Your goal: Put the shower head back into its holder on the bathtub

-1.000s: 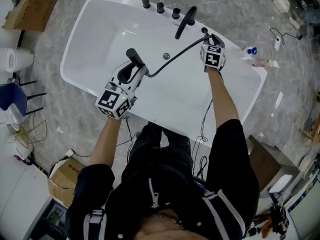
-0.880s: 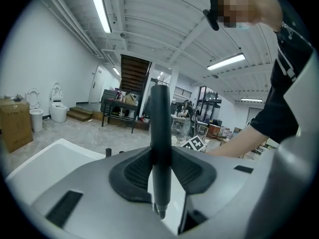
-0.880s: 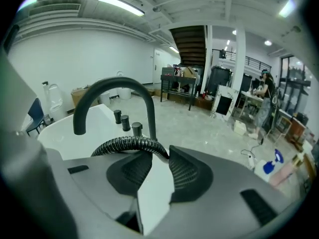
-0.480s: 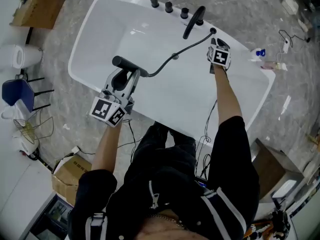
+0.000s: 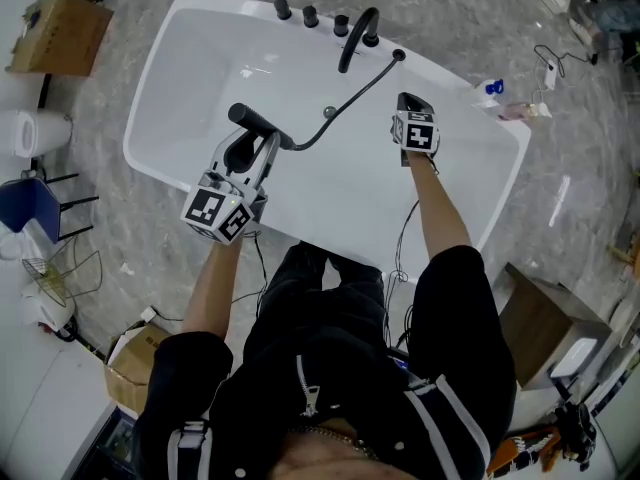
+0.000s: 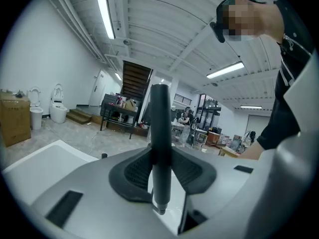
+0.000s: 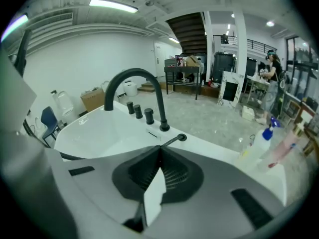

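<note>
Left gripper [image 5: 260,142]: jaws are clamped on the black shower head [image 6: 160,133], pinched by its handle. In the left gripper view the handle is seen standing upright between the pads. In the head view the shower head is held above the bathtub [image 5: 190,38] basin, towards its left half and nearer the person's rim than the far rim. It is well apart from the holder.

Hose [image 5: 352,91]: seen running from the shower head across the basin, up to the holder [image 5: 398,55]. The holder is set in the far rim, just right of the faucet [image 5: 356,36]. Three knobs [image 5: 310,15] are noted in a row left of the faucet on the same rim.

Right gripper [image 5: 408,101]: jaws have just been closing and are now pressed together, pad against pad, with only the pads' own faces between them. It is held over the right part of the tub, near the holder and just beside the hose, not touching it. Its own view is directed at the faucet, the knobs and the holder.

A spray bottle [image 5: 492,88] is seen on the floor beyond the tub's right end.
</note>
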